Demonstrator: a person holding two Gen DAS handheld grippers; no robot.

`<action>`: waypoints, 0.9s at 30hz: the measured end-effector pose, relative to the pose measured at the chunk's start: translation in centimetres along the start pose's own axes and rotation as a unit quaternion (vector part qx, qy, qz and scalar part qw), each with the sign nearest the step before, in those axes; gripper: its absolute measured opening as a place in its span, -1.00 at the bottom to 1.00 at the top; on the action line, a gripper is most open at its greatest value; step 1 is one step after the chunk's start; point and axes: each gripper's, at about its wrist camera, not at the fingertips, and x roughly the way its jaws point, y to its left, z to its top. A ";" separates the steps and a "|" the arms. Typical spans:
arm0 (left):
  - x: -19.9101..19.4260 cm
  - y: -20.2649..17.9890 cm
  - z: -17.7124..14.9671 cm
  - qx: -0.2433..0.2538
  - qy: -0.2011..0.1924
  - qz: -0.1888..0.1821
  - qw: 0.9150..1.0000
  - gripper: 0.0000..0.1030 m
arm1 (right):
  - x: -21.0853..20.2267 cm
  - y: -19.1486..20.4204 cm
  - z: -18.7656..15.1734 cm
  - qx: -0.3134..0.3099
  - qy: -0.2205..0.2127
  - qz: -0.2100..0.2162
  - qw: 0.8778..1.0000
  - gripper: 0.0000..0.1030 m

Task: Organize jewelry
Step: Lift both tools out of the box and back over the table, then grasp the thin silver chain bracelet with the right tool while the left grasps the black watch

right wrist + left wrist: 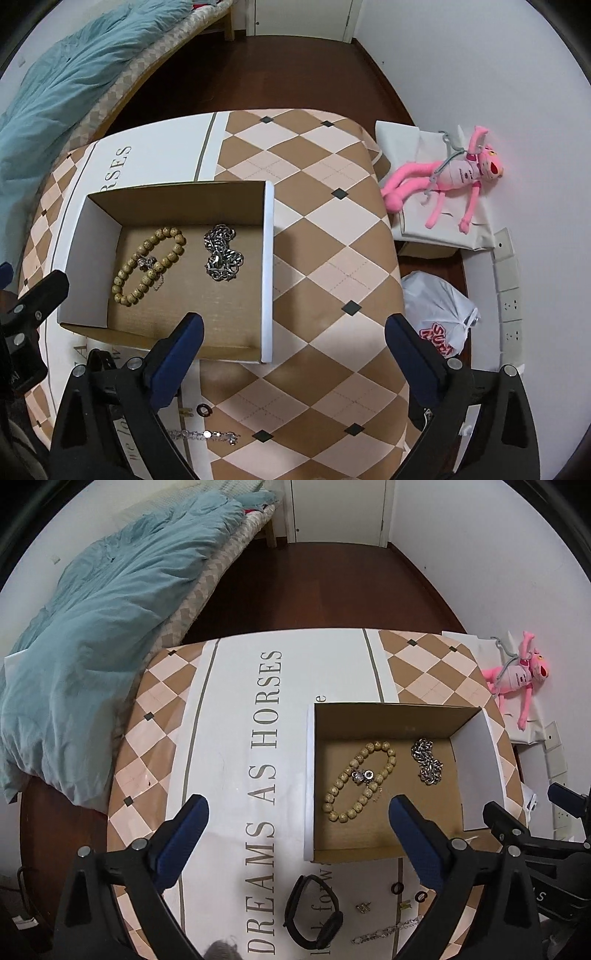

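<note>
An open cardboard box stands on the table. In it lie a tan bead bracelet, a small silver charm and a silver chain. On the table in front of the box lie a black wristband, a thin silver bracelet, dark rings and small earrings. My left gripper is open and empty above the box's front left corner. My right gripper is open and empty by the box's right front corner.
The table has a checkered cloth with lettering. A bed with a teal duvet is at the left. A pink plush toy lies on a white bag at the right. A plastic bag sits on the floor.
</note>
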 end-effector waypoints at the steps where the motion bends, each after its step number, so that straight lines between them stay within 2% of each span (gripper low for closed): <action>1: -0.3 0.0 0.0 -0.001 -0.003 -0.001 1.000 0.94 | -0.3 -0.2 -0.1 0.003 -0.004 0.000 1.000 0.93; 10: -4.1 0.1 -0.3 -0.009 -0.037 -0.006 0.999 0.94 | -5.3 -1.1 -0.8 0.015 -0.058 -0.001 0.998 0.93; 18: -8.7 1.1 -1.0 -0.018 -0.071 -0.008 0.997 0.94 | -10.7 -2.0 -2.2 0.036 -0.101 0.030 0.994 0.94; 22: -9.9 1.7 -2.8 -0.010 -0.088 0.014 0.996 0.94 | -10.5 -1.8 -4.0 0.038 -0.085 0.051 0.994 0.94; 27: -7.7 2.8 -6.2 -0.005 -0.069 0.046 0.997 0.94 | -5.7 -0.9 -8.1 0.046 -0.027 0.075 0.996 0.93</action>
